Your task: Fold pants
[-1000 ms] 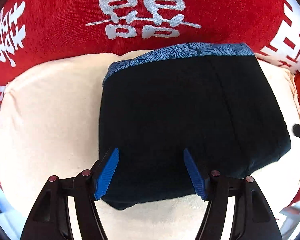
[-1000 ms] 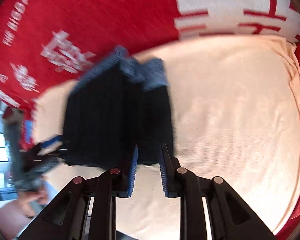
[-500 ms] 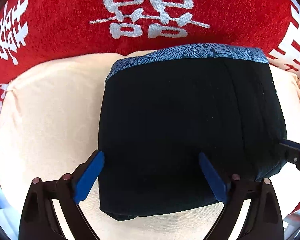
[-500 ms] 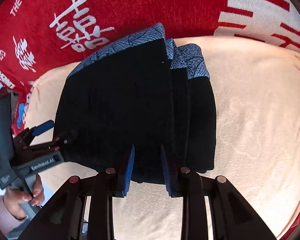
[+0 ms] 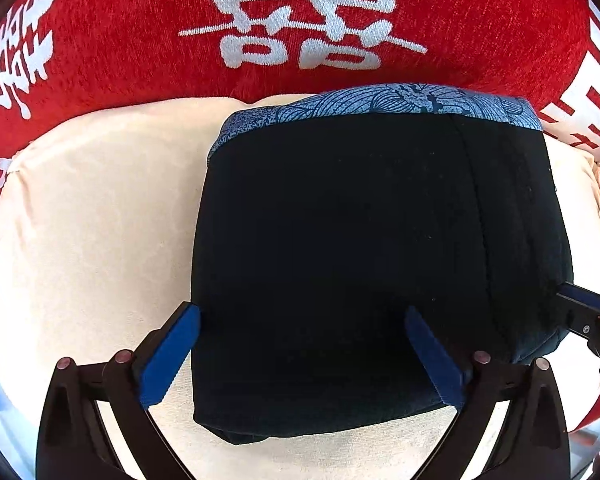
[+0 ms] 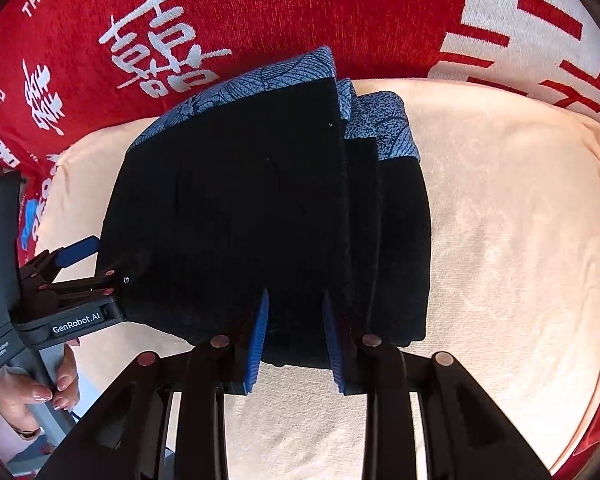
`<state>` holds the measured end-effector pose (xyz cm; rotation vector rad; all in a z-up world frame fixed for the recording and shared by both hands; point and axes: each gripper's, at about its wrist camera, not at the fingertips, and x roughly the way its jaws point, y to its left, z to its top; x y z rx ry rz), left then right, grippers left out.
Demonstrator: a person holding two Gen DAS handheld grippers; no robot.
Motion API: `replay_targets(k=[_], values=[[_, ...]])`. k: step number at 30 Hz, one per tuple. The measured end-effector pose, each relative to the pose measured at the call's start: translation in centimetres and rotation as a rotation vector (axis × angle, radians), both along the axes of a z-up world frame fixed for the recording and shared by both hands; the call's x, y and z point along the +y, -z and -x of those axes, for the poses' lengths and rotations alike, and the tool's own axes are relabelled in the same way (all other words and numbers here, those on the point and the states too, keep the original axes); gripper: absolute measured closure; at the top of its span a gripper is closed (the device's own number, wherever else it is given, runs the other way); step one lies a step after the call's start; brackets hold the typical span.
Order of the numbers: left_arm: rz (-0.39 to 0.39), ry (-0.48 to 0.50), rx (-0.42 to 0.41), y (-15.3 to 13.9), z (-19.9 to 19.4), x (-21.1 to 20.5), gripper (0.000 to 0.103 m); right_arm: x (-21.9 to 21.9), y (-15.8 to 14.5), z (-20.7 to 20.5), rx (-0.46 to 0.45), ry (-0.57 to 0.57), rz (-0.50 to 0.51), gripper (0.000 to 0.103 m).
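We see red blanket (image 5: 100,60) filling frame top, cream cushion (image 5: 92,220) below. Folded pants (image 5: 360,260) at cushion centre. Left gripper (image 5: 300,344) opening, straddling pants' lower edge, no grip. Right gripper (image 6: 294,320) narrow; grasp unclear.

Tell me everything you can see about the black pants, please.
The black pants are folded into a thick, nearly square stack, with a blue patterned waistband at the far edge. The fabric looks soft. They lie flat on a cream cloth. The left tongs are opening over the near edge.
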<state>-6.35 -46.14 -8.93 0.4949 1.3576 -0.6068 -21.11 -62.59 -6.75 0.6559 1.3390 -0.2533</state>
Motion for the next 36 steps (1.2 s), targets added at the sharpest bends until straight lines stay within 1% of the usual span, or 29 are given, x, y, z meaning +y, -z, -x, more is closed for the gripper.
replay_targets(k=[5,6,14,17,18,19,20,21,22,24,25,27,28,29,30,31,33,34,36], values=[[-0.001,-0.001,0.001,0.1,0.2,0.1,0.001,-0.1,0.0,0.1,-0.004,0.007,-0.003,0.072],[-0.002,-0.002,0.002,-0.2,0.4,0.2,0.001,0.0,0.0,0.1,-0.004,0.006,-0.002,0.072],[-0.004,-0.008,0.022,-0.1,-0.1,0.0,0.001,-0.1,-0.1,0.2,-0.013,-0.005,-0.008,0.07],[0.0,-0.016,0.047,-0.3,-0.5,0.2,0.001,-0.1,-0.3,0.2,-0.013,-0.017,-0.016,0.064],[0.006,-0.015,0.055,-0.5,-0.8,0.4,0.001,-0.2,-0.5,0.3,-0.009,-0.023,-0.016,0.053],[0.009,-0.012,0.057,-0.7,-1.0,0.6,0.001,-0.3,-0.6,0.3,0.001,-0.027,-0.006,0.025],[0.015,-0.006,0.059,-0.9,-1.3,0.9,0.001,-0.6,-0.4,0.6,0.037,-0.032,0.001,0.014],[0.028,-0.001,0.066,-1.2,-1.7,1.1,0.001,-0.9,-0.3,1.0,0.042,-0.024,-0.014,0.011],[0.051,0.008,0.079,-1.5,-2.1,1.4,0.001,-1.5,-0.4,1.6,0.031,-0.005,-0.037,0.011],[0.09,0.032,0.097,-2.0,-3.4,2.1,0.001,-3.3,-1.0,3.1,-0.027,0.05,-0.09,0.011],[0.103,0.043,0.108,-2.1,-4.1,2.4,0.001,-4.0,-1.1,3.5,-0.042,0.062,-0.103,0.011],[0.127,0.043,0.146,-1.8,-5.6,2.8,0.001,-6.1,-0.8,4.2,-0.063,0.09,-0.138,0.011],[0.147,0.038,0.191,-1.4,-6.6,3.0,0.001,-7.0,-0.5,4.3,-0.072,0.1,-0.158,0.011],[0.166,0.031,0.236,-0.8,-7.6,3.1,0.001,-8.0,-0.1,4.4,-0.088,0.112,-0.186,0.011],[0.173,0.025,0.256,-0.4,-8.3,3.3,0.001,-9.1,0.7,4.4,-0.104,0.125,-0.23,0.011],[0.182,0.022,0.285,0.2,-9.2,3.4,0.001,-10.1,1.7,4.4,-0.119,0.145,-0.294,0.011],[0.202,0.024,0.34,1.1,-10.2,3.6,0.001,-11.3,3.3,4.5,-0.144,0.183,-0.39,0.011],[0.218,0.029,0.38,1.7,-10.7,3.7,0.001,-11.7,4.2,4.4,-0.163,0.191,-0.44,0.011],[0.239,0.036,0.437,2.9,-10.9,4.1,0.001,-12.0,5.2,4.0,-0.185,0.176,-0.5,0.011]])
